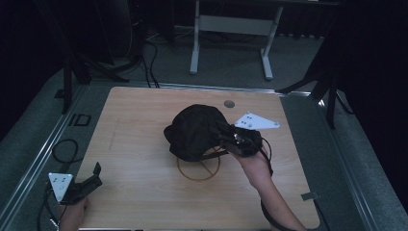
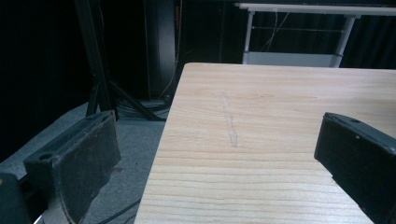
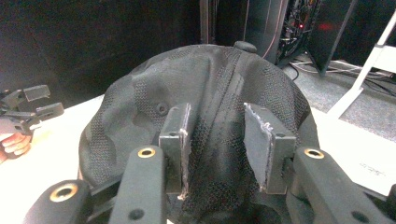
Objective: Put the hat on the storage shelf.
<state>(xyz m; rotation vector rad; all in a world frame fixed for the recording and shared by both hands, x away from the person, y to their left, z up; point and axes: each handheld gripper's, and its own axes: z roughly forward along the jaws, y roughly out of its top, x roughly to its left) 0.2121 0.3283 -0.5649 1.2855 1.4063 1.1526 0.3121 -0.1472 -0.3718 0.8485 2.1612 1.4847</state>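
A black cap [image 1: 195, 130] sits over the middle of the wooden table [image 1: 144, 202], above a thin brown ring [image 1: 197, 177]. My right gripper [image 1: 225, 138] comes in from the cap's right side. In the right gripper view its two pads pinch a fold of the cap's mesh crown [image 3: 210, 84] around a seam, so the right gripper [image 3: 219, 140] is shut on it. My left gripper [image 1: 97, 175] rests at the table's near-left corner, open with nothing in it. Bare wood shows between the jaws of the left gripper [image 2: 215, 158]. The left gripper [image 3: 35, 105] is also seen far off in the right gripper view.
A round hole [image 1: 229, 103] lies in the tabletop behind the cap. A white desk frame [image 1: 231, 29] stands on the floor beyond the table. Dark stand legs [image 1: 327, 86] and cables [image 1: 65, 149] flank the table edges.
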